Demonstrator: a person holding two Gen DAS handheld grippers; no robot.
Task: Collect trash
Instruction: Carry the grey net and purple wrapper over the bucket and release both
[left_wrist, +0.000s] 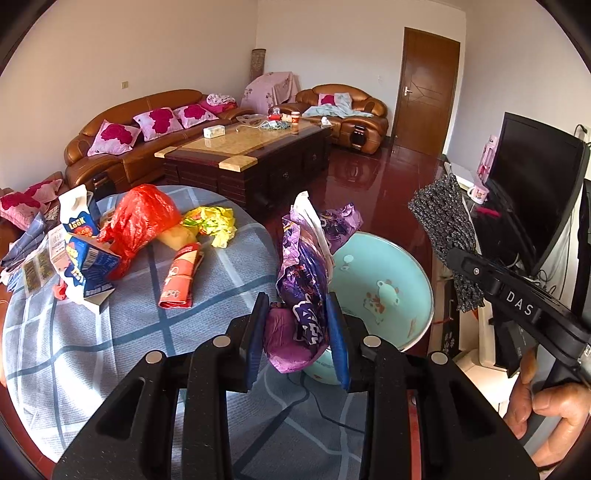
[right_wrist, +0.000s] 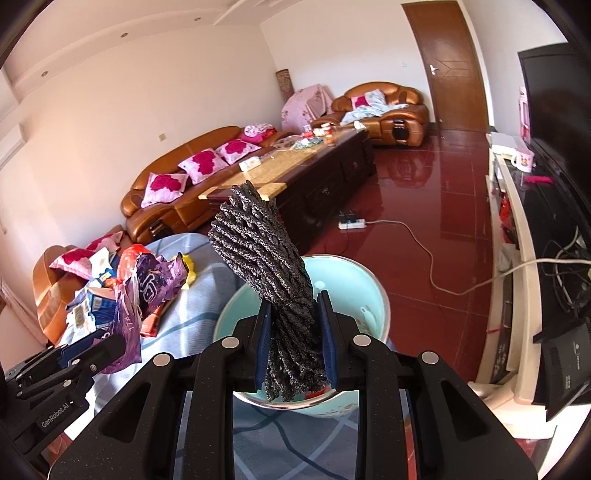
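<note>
Over basin rim: left gripper (left_wrist: 298, 325) clamped on crumpled purple wrapper (left_wrist: 304, 273), pads narrowly apart, wrapper standing up between them. Right gripper (right_wrist: 294, 332) pinching twisted grey-black mesh wad (right_wrist: 266, 254), hanging above light-blue basin (right_wrist: 376, 295). Best move likely: centre each load over basin before releasing, drop one at a time so nothing snags. More trash waiting on checked cloth (left_wrist: 110, 339): red plastic bag (left_wrist: 142, 218), yellow wrapper (left_wrist: 214, 221), blue snack box (left_wrist: 86, 258).
</note>
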